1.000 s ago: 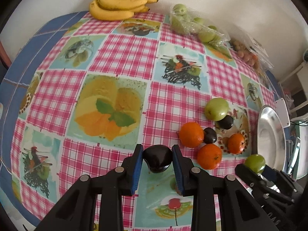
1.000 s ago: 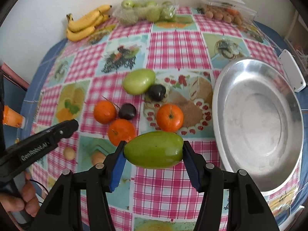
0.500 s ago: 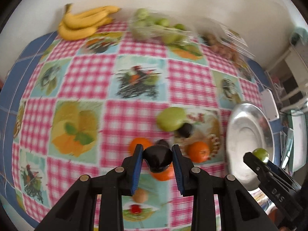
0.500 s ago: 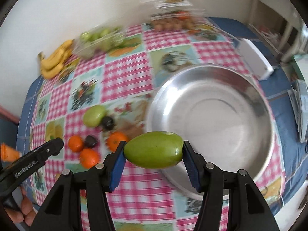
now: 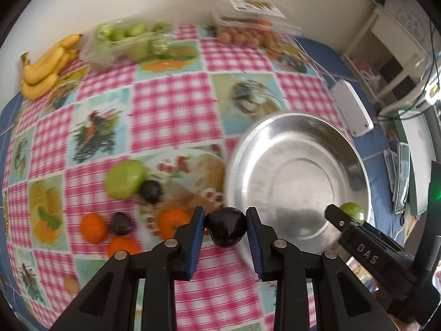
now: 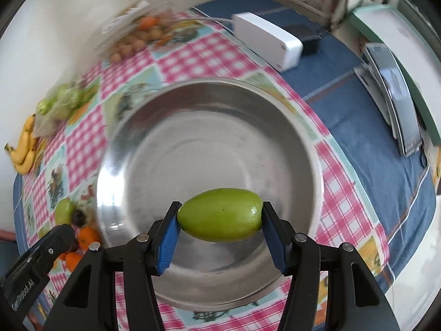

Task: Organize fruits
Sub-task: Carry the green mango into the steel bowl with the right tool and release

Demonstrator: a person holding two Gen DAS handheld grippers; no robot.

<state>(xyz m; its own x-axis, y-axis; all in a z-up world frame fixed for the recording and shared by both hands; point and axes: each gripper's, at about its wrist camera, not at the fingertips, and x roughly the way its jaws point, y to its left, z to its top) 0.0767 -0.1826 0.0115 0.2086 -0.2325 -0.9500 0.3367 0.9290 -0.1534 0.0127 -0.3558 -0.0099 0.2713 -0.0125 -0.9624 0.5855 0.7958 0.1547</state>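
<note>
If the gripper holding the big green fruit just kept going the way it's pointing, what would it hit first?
Probably the bare inside of the metal bowl: the right gripper, clamping the green fruit, points down into it. Depth is unclear.

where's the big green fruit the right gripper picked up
In the right wrist view the green fruit sits clamped between the right gripper's jaws, hanging over the near part of the empty steel bowl.

Both wrist views look steeply down, close, sharing the steel bowl

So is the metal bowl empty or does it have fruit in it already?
Empty. The metal bowl shows only bare steel inside; the green fruit is held above it, clamped in the right gripper.
</note>
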